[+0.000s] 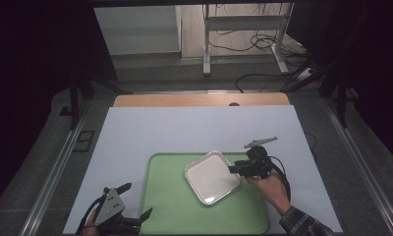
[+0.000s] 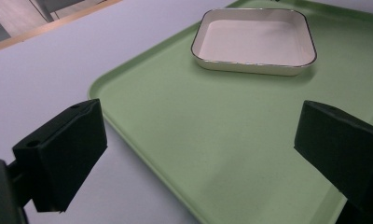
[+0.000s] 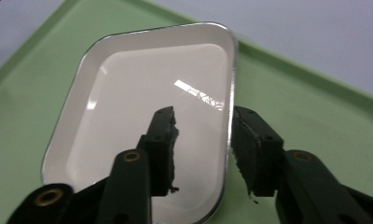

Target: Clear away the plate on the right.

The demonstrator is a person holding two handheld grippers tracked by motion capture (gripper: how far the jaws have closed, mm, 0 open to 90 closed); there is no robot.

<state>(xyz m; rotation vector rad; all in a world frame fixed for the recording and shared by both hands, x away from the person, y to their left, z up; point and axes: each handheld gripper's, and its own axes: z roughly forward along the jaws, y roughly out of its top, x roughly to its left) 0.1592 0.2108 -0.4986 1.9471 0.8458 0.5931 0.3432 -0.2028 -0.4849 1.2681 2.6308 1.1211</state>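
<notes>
A square white dish (image 1: pixel 211 177) with a thin metallic rim lies on a green tray (image 1: pixel 170 206). My right gripper (image 1: pixel 232 168) reaches the dish's right edge from the right. In the right gripper view the dish (image 3: pixel 142 107) fills the middle, and my right gripper (image 3: pixel 203 116) straddles its rim: one jaw inside the dish, the other outside against the rim, with a gap left between them. My left gripper (image 1: pixel 138 199) sits open at the tray's front left corner. In the left gripper view its jaws (image 2: pixel 201 112) stand wide apart over the tray (image 2: pixel 198 140), the dish (image 2: pixel 254 42) farther off.
The tray rests on a white sheet (image 1: pixel 184 128) that covers a wooden table (image 1: pixel 199 100). Beyond the table are a metal desk frame (image 1: pixel 243 29) and cables (image 1: pixel 263 42) on the floor. A sleeve (image 1: pixel 302 223) enters at the lower right.
</notes>
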